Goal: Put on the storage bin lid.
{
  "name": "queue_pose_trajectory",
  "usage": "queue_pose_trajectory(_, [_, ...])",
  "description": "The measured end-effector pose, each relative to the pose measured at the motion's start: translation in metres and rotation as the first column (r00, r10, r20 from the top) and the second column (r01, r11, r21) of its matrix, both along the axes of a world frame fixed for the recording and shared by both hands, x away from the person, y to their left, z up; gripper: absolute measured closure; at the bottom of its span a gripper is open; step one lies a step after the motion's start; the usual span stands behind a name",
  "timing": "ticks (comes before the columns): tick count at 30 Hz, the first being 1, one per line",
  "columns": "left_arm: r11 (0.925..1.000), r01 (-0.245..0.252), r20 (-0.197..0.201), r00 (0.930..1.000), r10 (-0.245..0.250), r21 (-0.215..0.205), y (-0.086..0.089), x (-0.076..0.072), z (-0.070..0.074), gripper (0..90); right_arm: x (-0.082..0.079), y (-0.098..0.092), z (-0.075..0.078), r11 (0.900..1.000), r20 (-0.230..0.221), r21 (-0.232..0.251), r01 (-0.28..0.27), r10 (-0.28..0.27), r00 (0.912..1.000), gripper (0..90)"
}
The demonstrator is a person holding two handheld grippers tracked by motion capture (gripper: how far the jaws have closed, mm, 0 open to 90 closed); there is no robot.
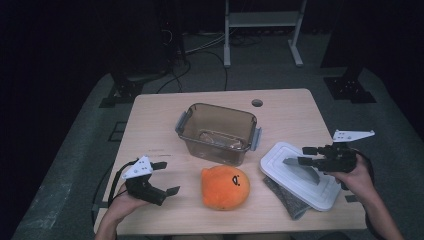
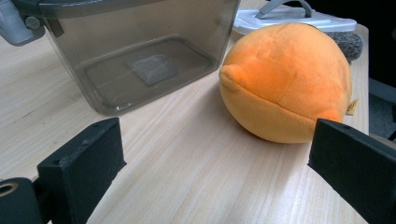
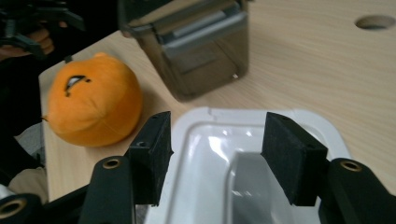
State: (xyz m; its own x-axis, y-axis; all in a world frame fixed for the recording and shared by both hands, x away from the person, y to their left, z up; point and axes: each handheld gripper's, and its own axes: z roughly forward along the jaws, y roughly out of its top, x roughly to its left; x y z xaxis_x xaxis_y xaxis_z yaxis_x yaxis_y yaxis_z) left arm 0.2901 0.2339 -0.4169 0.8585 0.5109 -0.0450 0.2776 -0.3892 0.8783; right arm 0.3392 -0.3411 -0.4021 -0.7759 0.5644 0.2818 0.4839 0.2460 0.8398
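High view: right gripper (image 1: pixel 306 155) open above white lid (image 1: pixel 300 175).
Toy: orange plush (image 1: pixel 225 187) at left gripper's (image 1: pixel 165 177) three o'clock, jaws open.

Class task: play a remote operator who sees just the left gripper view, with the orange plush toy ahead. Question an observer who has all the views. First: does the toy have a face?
Observer: Yes, the orange plush toy has a black eye and mouth on its upper side.
Operator: Where is the right gripper?
Observer: The right gripper hangs over the white lid, jaws open, nothing between them.
Operator: What is under that lid?
Observer: A grey cloth pokes out beneath its near edge.
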Motion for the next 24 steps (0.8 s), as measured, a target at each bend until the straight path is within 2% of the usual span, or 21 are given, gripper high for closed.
queue_pose_trajectory(3, [1.0000, 0.000, 0.000, 1.0000, 0.000, 0.000, 0.000, 0.000, 0.000, 2.5, -0.004, 0.016, 0.013, 0.999, 0.024, 0.005, -0.054, 0.054, 0.9983, 38.2])
queue_pose_trajectory(9, [1.0000, -0.001, -0.001, 1.0000, 0.001, -0.001, 0.000, 0.000, 0.000, 2.6, -0.009, 0.037, 0.025, 0.993, 0.046, 0.008, -0.115, 0.114, 0.9924, 34.6])
queue_pose_trajectory(10, [1.0000, -0.001, -0.002, 1.0000, 0.001, -0.002, 0.001, 0.000, 0.000, 2.6, -0.011, 0.046, 0.030, 0.990, 0.057, 0.006, -0.144, 0.143, 0.9880, 33.5])
queue_pose_trajectory(11, [1.0000, -0.001, -0.002, 1.0000, 0.001, -0.002, 0.001, 0.000, 0.000, 2.5, -0.011, 0.046, 0.030, 0.990, 0.057, 0.006, -0.144, 0.143, 0.9880, 33.5])
queue_pose_trajectory(13, [1.0000, 0.000, -0.001, 1.0000, 0.000, -0.004, 0.001, 0.000, 0.000, 2.6, -0.015, 0.062, 0.036, 0.985, 0.085, -0.012, -0.174, 0.174, 0.9810, 33.5])
queue_pose_trajectory(15, [1.0000, -0.001, -0.001, 1.0000, 0.001, -0.006, 0.001, 0.000, 0.000, 2.5, -0.016, 0.066, 0.038, 0.982, 0.086, -0.003, -0.186, 0.186, 0.9788, 33.0])
queue_pose_trajectory(19, [1.0000, -0.003, 0.001, 1.0000, 0.003, -0.009, 0.002, 0.000, 0.001, 2.5, -0.018, 0.086, 0.043, 0.971, 0.097, -0.006, -0.238, 0.237, 0.9666, 32.4])
queue_pose_trajectory(20, [1.0000, -0.002, 0.000, 1.0000, 0.002, -0.009, 0.002, 0.000, 0.000, 2.5, -0.018, 0.086, 0.043, 0.971, 0.097, -0.006, -0.238, 0.237, 0.9666, 32.4])
queue_pose_trajectory(22, [1.0000, -0.002, 0.000, 1.0000, 0.002, -0.008, 0.002, 0.000, 0.000, 2.6, -0.020, 0.099, 0.045, 0.963, 0.102, -0.015, -0.269, 0.269, 0.9578, 32.4])
queue_pose_trajectory(24, [1.0000, -0.002, 0.000, 1.0000, 0.002, -0.009, 0.002, 0.000, 0.000, 2.5, -0.020, 0.102, 0.045, 0.961, 0.102, -0.016, -0.276, 0.276, 0.9556, 32.4])
